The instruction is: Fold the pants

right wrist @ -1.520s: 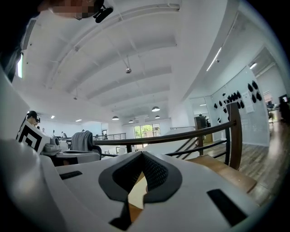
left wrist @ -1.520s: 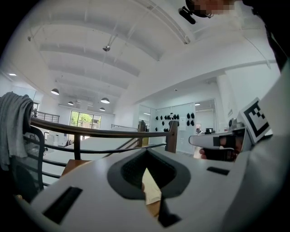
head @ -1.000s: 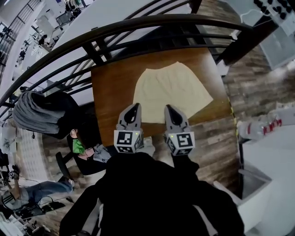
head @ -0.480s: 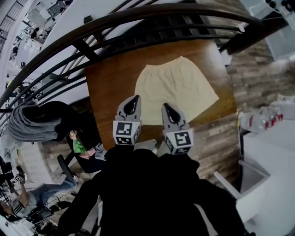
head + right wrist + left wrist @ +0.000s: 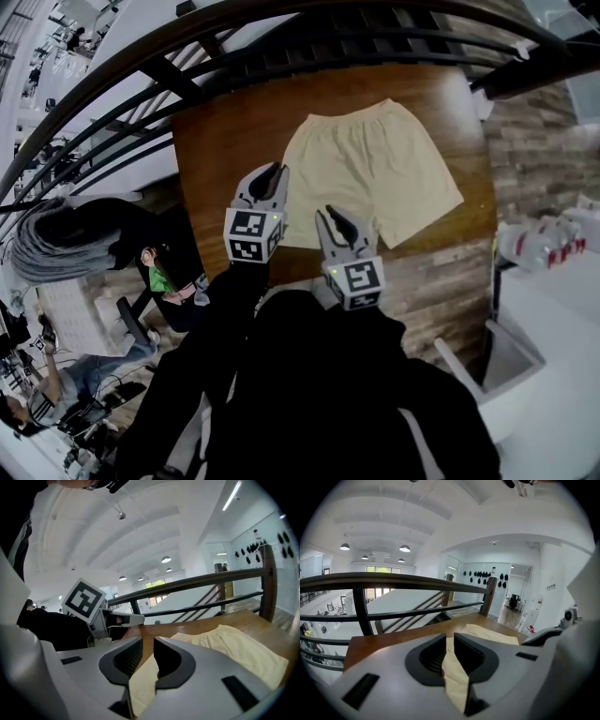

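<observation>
Okay, we note both tools at a narrow gap with jaws opening. The left gripper (image 5: pixel 270 174) and right gripper (image 5: pixel 330 217) each show pale cloth through the slot, but we see no pinch on it. We find the shorts (image 5: pixel 370 173) flat on the wooden table (image 5: pixel 225 141), under and ahead of the right gripper's tips and just beside the left gripper's tips on its inner side.

Risks, as we judge them:
- A slot this narrow may shove the hem instead of taking it, or catch one layer only.
- The left tool sits further forward than the right, so an uneven grab would skew the fold.
- Loose fabric may slide on the smooth wood.

Waistband points away from the tools, leg openings toward them. The waist-to-hem line runs forward of the jaws, though the hems spread about as wide.
</observation>
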`<act>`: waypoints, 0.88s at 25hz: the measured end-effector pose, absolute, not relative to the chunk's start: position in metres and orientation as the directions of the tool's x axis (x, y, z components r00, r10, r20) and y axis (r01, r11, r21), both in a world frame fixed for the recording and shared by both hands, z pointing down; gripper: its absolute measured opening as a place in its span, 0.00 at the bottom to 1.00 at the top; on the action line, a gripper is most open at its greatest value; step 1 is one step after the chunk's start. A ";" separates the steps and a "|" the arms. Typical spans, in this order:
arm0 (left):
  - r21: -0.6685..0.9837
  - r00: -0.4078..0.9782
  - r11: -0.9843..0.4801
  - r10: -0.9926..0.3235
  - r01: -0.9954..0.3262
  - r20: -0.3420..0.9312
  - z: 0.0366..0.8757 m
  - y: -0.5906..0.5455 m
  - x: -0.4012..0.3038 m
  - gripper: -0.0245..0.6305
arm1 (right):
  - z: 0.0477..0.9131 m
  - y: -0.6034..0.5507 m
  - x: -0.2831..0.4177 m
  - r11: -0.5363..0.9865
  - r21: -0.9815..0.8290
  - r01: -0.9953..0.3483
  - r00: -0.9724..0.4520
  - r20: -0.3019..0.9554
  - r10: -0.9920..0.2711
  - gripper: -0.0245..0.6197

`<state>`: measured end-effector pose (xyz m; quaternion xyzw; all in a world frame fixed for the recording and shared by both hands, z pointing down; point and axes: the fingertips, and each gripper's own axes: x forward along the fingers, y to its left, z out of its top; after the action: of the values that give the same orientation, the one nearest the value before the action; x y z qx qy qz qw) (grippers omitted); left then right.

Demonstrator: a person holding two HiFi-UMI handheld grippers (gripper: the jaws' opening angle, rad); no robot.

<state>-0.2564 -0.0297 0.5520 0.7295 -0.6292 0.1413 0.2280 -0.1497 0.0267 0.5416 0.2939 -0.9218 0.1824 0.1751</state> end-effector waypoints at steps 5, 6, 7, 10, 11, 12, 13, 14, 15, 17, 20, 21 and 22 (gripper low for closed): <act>0.156 0.193 -0.128 -0.819 -0.979 0.540 0.572 -0.056 -0.262 0.10 | 0.563 0.039 -0.170 0.805 -0.239 -0.543 -0.783 0.490 -0.383 0.15; 0.155 0.199 -0.135 -0.813 -0.979 0.548 0.576 -0.062 -0.262 0.11 | 0.568 0.042 -0.174 0.814 -0.239 -0.530 -0.785 0.501 -0.364 0.15; 0.157 0.205 -0.141 -0.806 -0.978 0.555 0.579 -0.067 -0.261 0.11 | 0.573 0.046 -0.177 0.818 -0.240 -0.522 -0.784 0.512 -0.350 0.16; 0.164 0.218 -0.149 -0.785 -0.975 0.579 0.592 -0.080 -0.261 0.11 | 0.590 0.057 -0.187 0.823 -0.246 -0.511 -0.774 0.549 -0.316 0.16; 0.166 0.220 -0.151 -0.778 -0.975 0.589 0.597 -0.084 -0.262 0.12 | 0.595 0.061 -0.189 0.827 -0.247 -0.504 -0.771 0.561 -0.302 0.16; 0.168 0.224 -0.153 -0.768 -0.974 0.599 0.601 -0.087 -0.263 0.12 | 0.600 0.065 -0.192 0.831 -0.251 -0.497 -0.768 0.573 -0.287 0.17; 0.173 0.230 -0.156 -0.758 -0.973 0.611 0.607 -0.090 -0.264 0.12 | 0.604 0.069 -0.195 0.834 -0.256 -0.489 -0.766 0.584 -0.270 0.17; 0.177 0.236 -0.159 -0.747 -0.971 0.622 0.612 -0.092 -0.264 0.13 | 0.608 0.074 -0.198 0.838 -0.261 -0.480 -0.764 0.595 -0.252 0.19; 0.181 0.241 -0.162 -0.736 -0.970 0.633 0.618 -0.094 -0.264 0.13 | 0.612 0.079 -0.200 0.842 -0.265 -0.470 -0.762 0.604 -0.235 0.20; 0.184 0.249 -0.169 -0.719 -0.968 0.649 0.627 -0.098 -0.266 0.13 | 0.619 0.090 -0.206 0.852 -0.267 -0.450 -0.759 0.617 -0.207 0.22; 0.181 0.261 -0.188 -0.699 -0.965 0.666 0.636 -0.107 -0.270 0.14 | 0.631 0.105 -0.214 0.870 -0.259 -0.420 -0.746 0.644 -0.168 0.22; 0.180 0.266 -0.196 -0.691 -0.964 0.672 0.639 -0.109 -0.270 0.14 | 0.636 0.110 -0.216 0.875 -0.256 -0.411 -0.738 0.657 -0.155 0.22; 0.178 0.271 -0.204 -0.685 -0.963 0.677 0.641 -0.112 -0.270 0.14 | 0.642 0.116 -0.217 0.880 -0.253 -0.403 -0.729 0.670 -0.141 0.23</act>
<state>-0.2699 -0.1124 0.6411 0.7397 -0.5567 0.2341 0.2968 -0.2171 0.1158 0.6421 0.1496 -0.9093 0.1943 0.3363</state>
